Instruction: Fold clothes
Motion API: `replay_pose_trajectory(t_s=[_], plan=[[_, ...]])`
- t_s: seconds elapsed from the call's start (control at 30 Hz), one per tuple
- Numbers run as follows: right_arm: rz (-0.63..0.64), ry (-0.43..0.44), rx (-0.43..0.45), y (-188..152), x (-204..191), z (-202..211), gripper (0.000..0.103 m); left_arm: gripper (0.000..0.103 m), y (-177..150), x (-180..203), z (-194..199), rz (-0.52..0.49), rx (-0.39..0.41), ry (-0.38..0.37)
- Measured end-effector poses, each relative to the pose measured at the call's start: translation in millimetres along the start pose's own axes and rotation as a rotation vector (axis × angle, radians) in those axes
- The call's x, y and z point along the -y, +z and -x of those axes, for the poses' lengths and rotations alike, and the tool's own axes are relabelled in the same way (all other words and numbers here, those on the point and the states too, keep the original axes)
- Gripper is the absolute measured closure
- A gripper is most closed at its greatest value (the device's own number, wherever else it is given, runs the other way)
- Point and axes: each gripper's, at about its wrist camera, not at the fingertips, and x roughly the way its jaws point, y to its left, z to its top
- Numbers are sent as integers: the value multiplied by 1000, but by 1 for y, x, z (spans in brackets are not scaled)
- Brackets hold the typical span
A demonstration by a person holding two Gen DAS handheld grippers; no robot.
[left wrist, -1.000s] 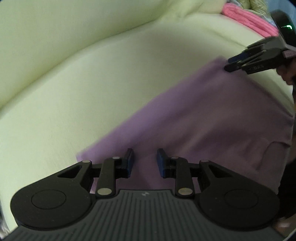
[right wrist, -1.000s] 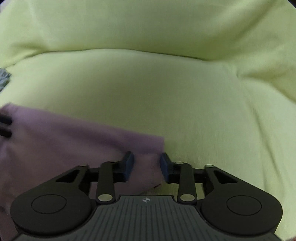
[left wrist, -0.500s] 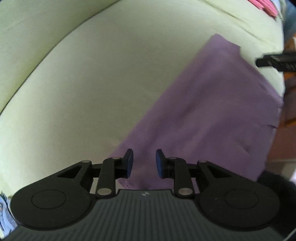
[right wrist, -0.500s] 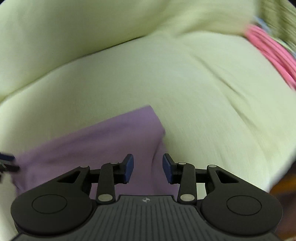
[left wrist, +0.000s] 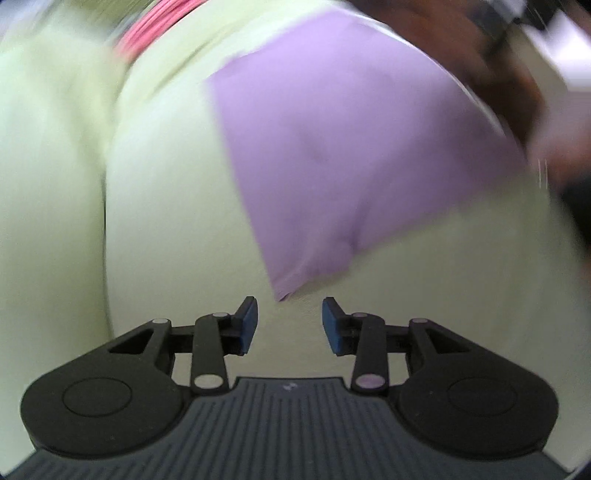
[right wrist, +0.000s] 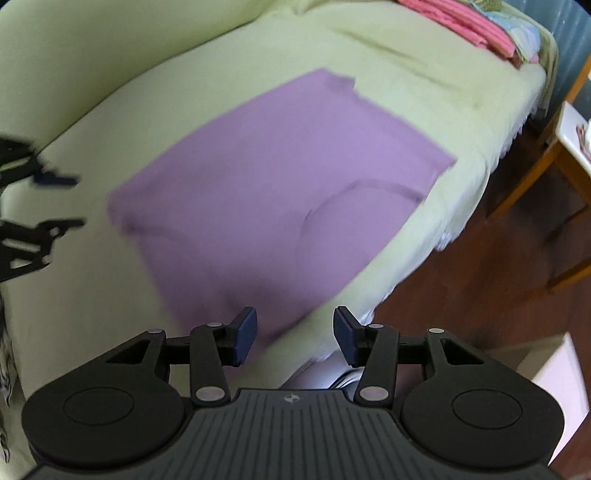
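On the pale green sofa [right wrist: 424, 70] lies the purple garment [right wrist: 280, 177], edges motion-blurred. Left gripper [left wrist: 289, 320] and right gripper [right wrist: 294, 336] jaws have just been opening, both empty, clear of it.

Bed cover [right wrist: 424, 62]: bare room all round purple garment [right wrist: 280, 177], widest on far side toward backrest. Pink folded pile [right wrist: 461, 22]: blocks far corner. Bed's near edge: drop to wooden floor [right wrist: 480, 288]. Wooden chair [right wrist: 565, 155]: stands beside bed, narrows floor passage.
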Motion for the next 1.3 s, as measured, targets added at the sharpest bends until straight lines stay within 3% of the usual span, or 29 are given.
replay_pose_trajectory(t_s=[0.07, 0.17, 0.43, 0.6, 0.73, 0.83, 1.03, 1.1, 1.17, 1.2, 1.27, 1.3], plan=[[-6, -9, 6, -22, -12, 0, 52, 66, -9, 21, -13, -183, 37, 51], [-14, -15, 12, -44, -25, -5, 50, 64, -24, 36, -32, -345, 89, 140], [-18, -56, 34, -85, -39, -17, 47, 59, -22, 50, -83, -576, 198, 238], [188, -164, 97, -99, -64, -29, 47, 59, -55, 85, -62, -692, 277, 315], [399, -257, 176, -115, -90, -38, 47, 68, -66, 89, -60, -738, 303, 327], [522, -313, 230, -125, -104, -48, 49, 67, -74, 90, -63, -747, 309, 337], [724, -422, 230, -141, -116, -84, 57, 69, -71, 92, -74, -784, 329, 350], [793, -447, 255, -149, -121, -90, 59, 76, -73, 94, -75, -787, 339, 344], [879, -479, 263, -159, -128, -98, 70, 95, -78, 99, -76, -804, 340, 331], [903, -481, 263, -161, -128, -101, 73, 100, -79, 101, -78, -821, 336, 328], [871, -446, 244, -153, -123, -103, 85, 101, -79, 103, -79, -825, 336, 337], [846, -425, 232, -148, -120, -103, 85, 101, -76, 101, -77, -806, 330, 326]])
